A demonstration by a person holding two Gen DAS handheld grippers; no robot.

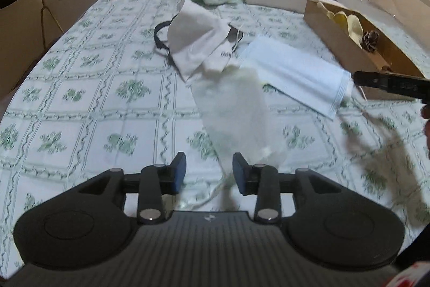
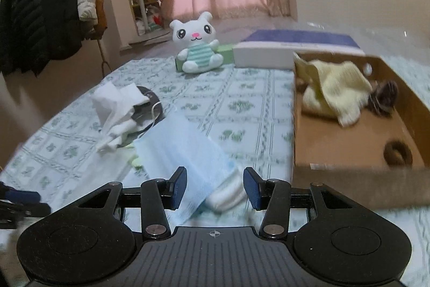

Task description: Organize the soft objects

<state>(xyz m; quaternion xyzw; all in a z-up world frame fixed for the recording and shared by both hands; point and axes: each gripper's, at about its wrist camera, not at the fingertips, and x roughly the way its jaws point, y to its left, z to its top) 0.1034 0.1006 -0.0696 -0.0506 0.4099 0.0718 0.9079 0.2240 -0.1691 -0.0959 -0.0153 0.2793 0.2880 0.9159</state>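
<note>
matt cardboard box (image 2: pixel 349 141), printed cloth tablecloth (image 1: pixel 80 88)

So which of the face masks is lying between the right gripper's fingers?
The pale blue pleated face mask. Its end lies between the right gripper's open fingers, while the white fabric mask lies further left, by the left gripper.
</note>
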